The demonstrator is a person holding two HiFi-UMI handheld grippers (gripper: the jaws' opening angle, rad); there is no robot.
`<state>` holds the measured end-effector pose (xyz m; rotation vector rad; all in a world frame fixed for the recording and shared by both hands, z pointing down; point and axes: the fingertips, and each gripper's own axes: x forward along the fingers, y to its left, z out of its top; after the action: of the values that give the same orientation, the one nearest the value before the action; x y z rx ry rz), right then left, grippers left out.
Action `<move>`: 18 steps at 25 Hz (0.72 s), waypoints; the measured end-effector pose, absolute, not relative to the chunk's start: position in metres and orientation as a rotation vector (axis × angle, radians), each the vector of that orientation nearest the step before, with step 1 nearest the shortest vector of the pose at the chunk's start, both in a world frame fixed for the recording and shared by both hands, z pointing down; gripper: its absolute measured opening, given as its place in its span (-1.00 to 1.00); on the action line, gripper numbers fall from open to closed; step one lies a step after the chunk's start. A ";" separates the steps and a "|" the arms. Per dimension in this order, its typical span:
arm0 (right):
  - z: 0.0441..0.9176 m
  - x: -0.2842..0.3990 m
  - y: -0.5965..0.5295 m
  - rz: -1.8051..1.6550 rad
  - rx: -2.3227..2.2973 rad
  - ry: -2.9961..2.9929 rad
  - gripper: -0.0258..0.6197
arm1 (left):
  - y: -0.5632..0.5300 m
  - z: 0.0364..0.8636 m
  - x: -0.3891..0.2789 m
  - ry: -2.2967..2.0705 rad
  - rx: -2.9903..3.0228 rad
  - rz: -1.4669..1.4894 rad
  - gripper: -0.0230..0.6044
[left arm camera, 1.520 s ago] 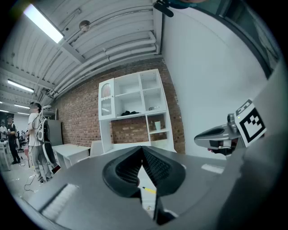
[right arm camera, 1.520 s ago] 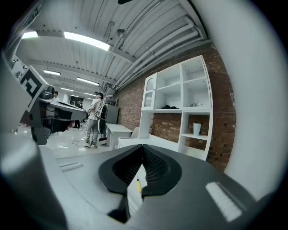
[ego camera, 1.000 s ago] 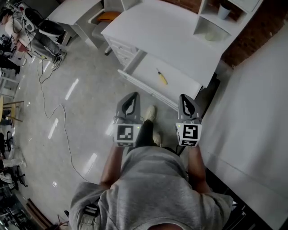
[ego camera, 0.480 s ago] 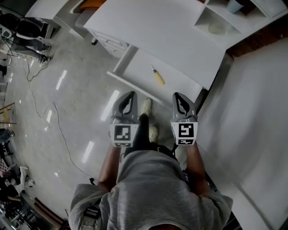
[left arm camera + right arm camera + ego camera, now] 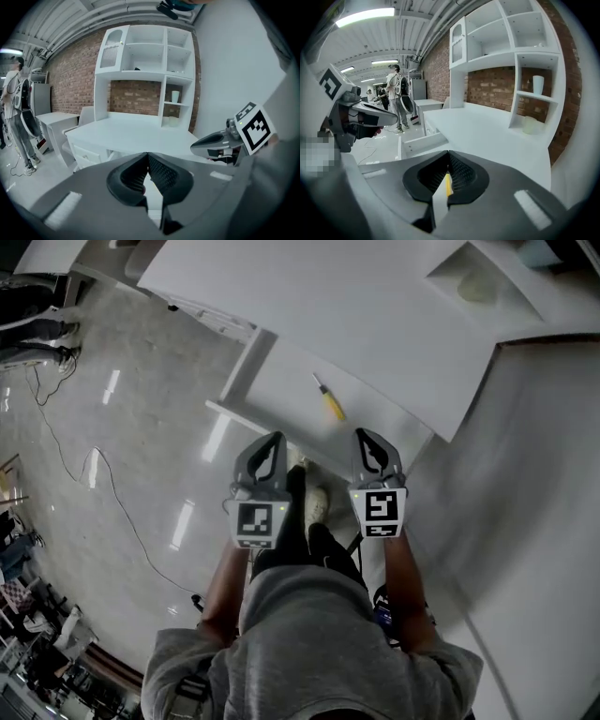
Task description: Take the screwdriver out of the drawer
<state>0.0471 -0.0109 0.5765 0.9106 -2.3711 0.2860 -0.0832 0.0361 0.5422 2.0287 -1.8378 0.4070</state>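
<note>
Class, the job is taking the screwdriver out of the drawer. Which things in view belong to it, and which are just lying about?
Job: screwdriver, open drawer, left hand-held gripper, right hand-held gripper, both shut.
Lying about: floor cable, white cup.

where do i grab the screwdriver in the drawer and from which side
Grip the screwdriver by its thick yellow handle, coming down from above with jaws across it: it lies flat in the drawer, and the thin shaft offers little to pinch. The right gripper, shut, looks nearer.

White desk [image 5: 356, 306]; brick wall [image 5: 136, 96]; shelf cup [image 5: 538, 85]
</note>
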 end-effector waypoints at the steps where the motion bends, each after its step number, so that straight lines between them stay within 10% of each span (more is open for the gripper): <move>1: 0.586 0.045 -0.015 0.297 0.902 -2.358 -0.91 | 0.031 0.551 -0.085 -1.823 2.020 0.412 -0.89; 18: 0.709 0.018 -0.056 0.395 0.733 -2.188 -0.91 | -0.009 0.653 -0.097 -1.677 1.932 0.474 -0.89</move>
<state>0.0183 -0.0559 0.7087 0.7335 -2.1882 0.3950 -0.0973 -0.0092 0.6529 1.9320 -1.6770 0.4738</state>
